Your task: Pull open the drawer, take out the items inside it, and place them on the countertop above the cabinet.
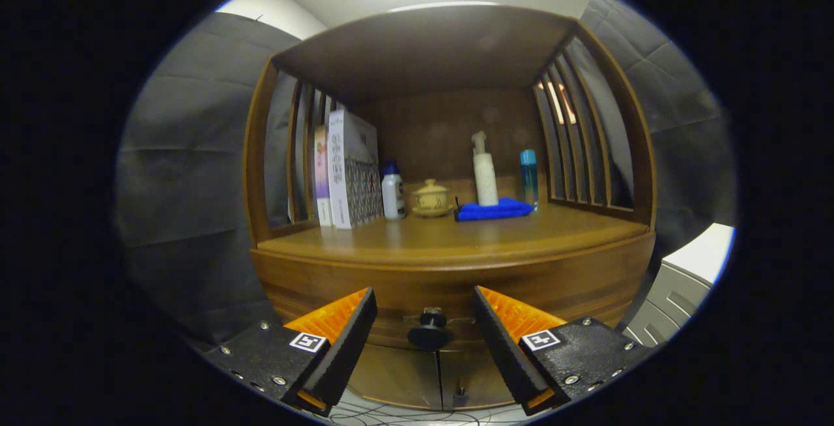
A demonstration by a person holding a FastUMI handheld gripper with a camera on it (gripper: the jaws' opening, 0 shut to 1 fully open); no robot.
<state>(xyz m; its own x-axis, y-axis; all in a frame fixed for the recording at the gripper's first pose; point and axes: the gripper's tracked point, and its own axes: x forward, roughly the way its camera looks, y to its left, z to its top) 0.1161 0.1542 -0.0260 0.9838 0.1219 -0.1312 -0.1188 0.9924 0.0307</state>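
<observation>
Here, gripper view: gripper [425, 341] fingers spread wide, holding nothing, w/ the round dark drawer knob [428, 333] between them, untouched. The brown wooden drawer front [456, 292] looks closed, though dim. Above, on the wooden countertop [449, 237]: folded blue cloth [493, 210], white pump bottle [485, 175], lidded ceramic jar [431, 198], upright boxes [348, 169].

The tool [425, 325] is level and pointing forward, its 2 fingers spread wide apart, gripping nothing.

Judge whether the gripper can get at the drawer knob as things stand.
Probably yes: the gripper has its jaws open, the knob sits between them, and nothing blocks it.
</observation>
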